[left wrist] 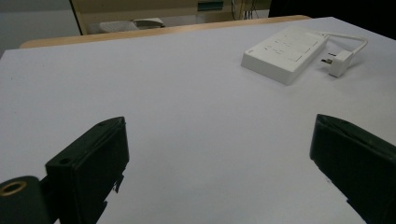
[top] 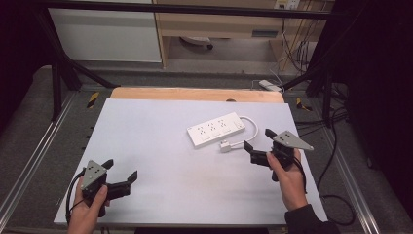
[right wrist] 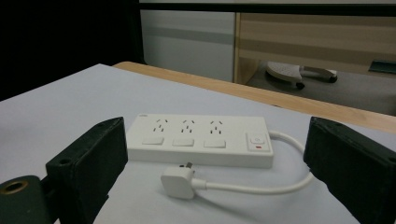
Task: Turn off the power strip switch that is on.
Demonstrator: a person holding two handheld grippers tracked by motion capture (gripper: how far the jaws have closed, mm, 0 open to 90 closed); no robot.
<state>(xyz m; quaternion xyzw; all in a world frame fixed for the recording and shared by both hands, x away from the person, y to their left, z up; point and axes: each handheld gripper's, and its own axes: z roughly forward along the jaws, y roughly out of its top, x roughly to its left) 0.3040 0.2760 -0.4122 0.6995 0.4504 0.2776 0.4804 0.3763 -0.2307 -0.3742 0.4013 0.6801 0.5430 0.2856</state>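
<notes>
right tool (top: 254,145) — spread, empty, near plug (top: 225,146) | left tool (top: 121,169) — spread, empty | power strip (top: 216,129) flat on table (top: 160,146)

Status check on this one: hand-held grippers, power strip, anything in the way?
Left hand-held gripper open, empty, near table edge. Right hand-held gripper open, empty, facing plug. Power strip flat on table, plug loose beside it. Nothing in the way.
</notes>
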